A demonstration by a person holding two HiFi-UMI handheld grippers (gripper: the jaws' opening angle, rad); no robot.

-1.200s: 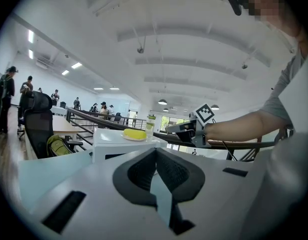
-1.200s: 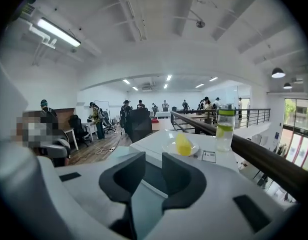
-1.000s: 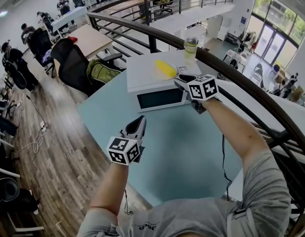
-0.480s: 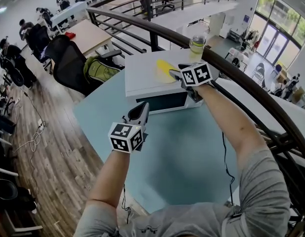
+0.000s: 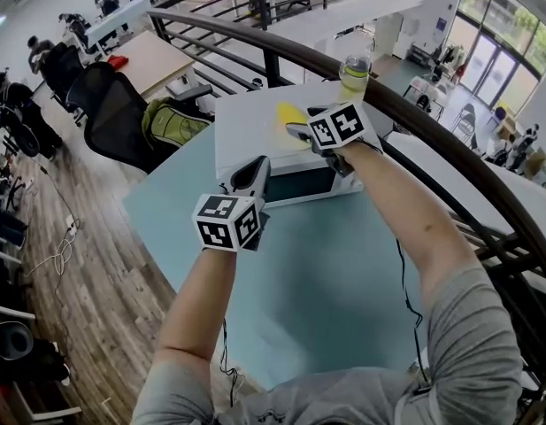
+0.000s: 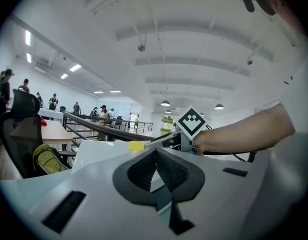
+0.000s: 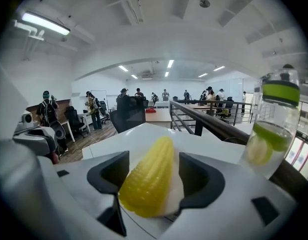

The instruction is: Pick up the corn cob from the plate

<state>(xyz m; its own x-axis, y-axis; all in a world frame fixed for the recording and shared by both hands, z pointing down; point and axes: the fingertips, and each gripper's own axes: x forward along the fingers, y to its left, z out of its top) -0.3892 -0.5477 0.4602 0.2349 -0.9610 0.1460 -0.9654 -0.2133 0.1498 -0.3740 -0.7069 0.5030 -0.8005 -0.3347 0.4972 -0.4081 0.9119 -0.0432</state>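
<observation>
The yellow corn cob [image 7: 149,181] lies on a small white plate [image 7: 177,190] on top of a white microwave [image 5: 250,122]. In the head view the corn cob [image 5: 288,113] is just past my right gripper [image 5: 298,132]. My right gripper [image 7: 156,176] is open. Its jaws have just been opening and now stand on either side of the cob, with the pads not pressing on it. My left gripper [image 5: 258,166] is shut and empty, held level in front of the microwave's left front corner. In the left gripper view, its pads [image 6: 144,170] meet, and the cob [image 6: 136,146] shows beyond them.
A clear bottle with a green lid [image 5: 355,71] stands on the microwave's far right corner, close to the cob. The microwave sits on a teal table [image 5: 343,264] beside a dark curved railing [image 5: 414,122]. An office chair [image 5: 122,113] and a green backpack [image 5: 171,122] are to the left.
Both grippers moved away from me toward the microwave. The right gripper came down around the corn cob with its jaws wider apart. The left gripper stayed shut.
</observation>
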